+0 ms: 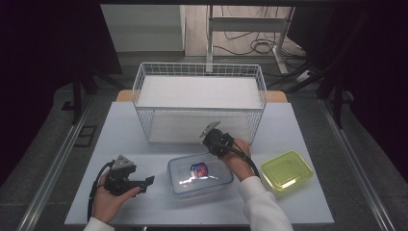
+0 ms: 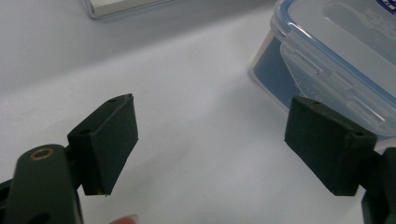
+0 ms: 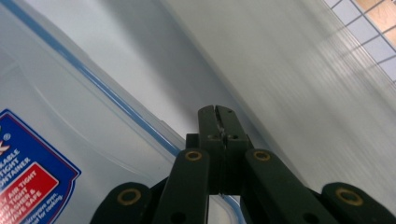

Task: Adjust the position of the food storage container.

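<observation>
A clear plastic container (image 1: pixel 199 174) with a blue-rimmed snap lid and a red-and-blue sticker (image 1: pixel 198 169) lies at the table's middle front. My left gripper (image 1: pixel 147 183) rests low on the table to its left and points at it. Its jaws stand wide open with nothing between them, as the left gripper view shows (image 2: pixel 210 109), with the container's latched side (image 2: pixel 327 70) at the upper right. My right gripper (image 1: pixel 215 144) hovers over the container's far right edge. In the right gripper view it is shut (image 3: pixel 217 112) on nothing, above the lid (image 3: pixel 70 107).
A white wire basket (image 1: pixel 199 103) with a pale liner stands behind the container, close to my right gripper. A yellow-green tub (image 1: pixel 286 170) sits at the front right. The table's front edge (image 1: pixel 192 223) runs just below the person's hands.
</observation>
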